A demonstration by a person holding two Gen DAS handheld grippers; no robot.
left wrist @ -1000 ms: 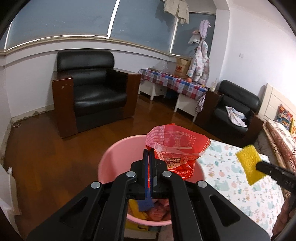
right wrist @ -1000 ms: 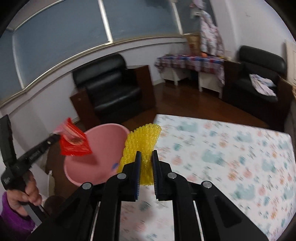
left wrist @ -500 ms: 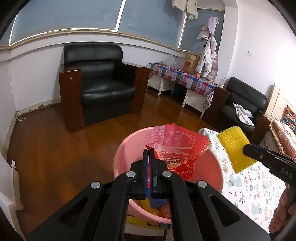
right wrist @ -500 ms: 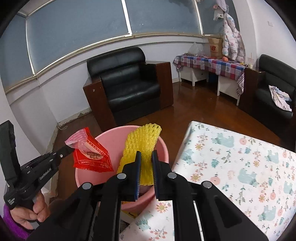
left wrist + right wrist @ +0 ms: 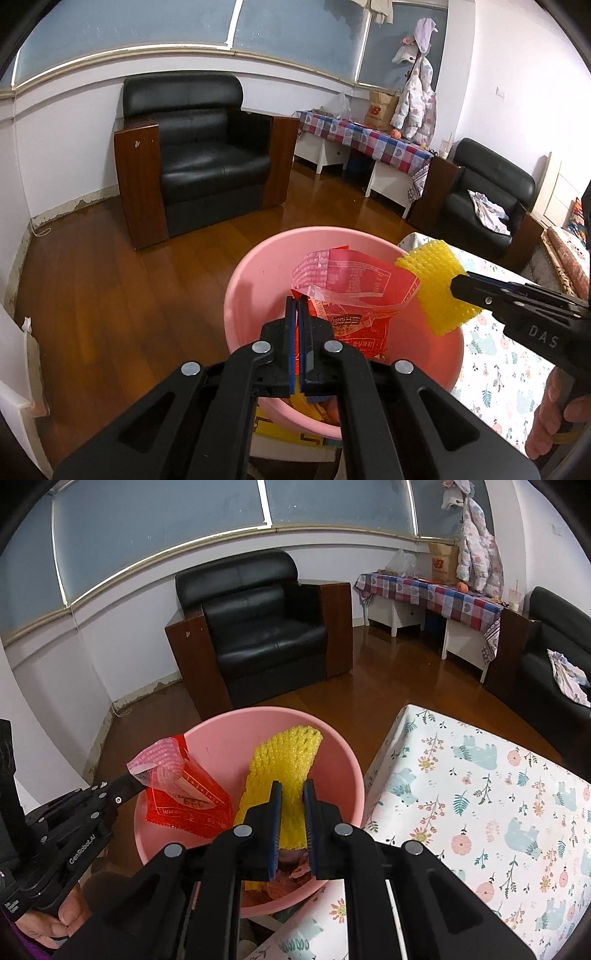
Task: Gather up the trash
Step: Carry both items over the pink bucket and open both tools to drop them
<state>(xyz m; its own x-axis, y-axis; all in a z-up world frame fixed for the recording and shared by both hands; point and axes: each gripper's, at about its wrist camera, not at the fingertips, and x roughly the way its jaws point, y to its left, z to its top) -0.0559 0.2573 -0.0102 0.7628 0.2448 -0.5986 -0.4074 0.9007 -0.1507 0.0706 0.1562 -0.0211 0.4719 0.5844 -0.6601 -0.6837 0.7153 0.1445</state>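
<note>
Red wrapper (image 5: 354,291) pinched in left gripper (image 5: 297,301), yellow foam net (image 5: 284,764) clamped in right gripper (image 5: 292,788), over pink basin (image 5: 343,760).

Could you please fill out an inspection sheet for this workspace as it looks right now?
Surface: floral tablecloth, bare where visible.
Job's things: red wrapper and yellow foam net held above pink basin, which already holds trash.
Clutter: nothing seen.
Grippers: left tool shut on the wrapper; right tool shut on the net.
Cables: nothing seen.
Surroundings: black armchair, checkered side table, wooden floor.
</note>
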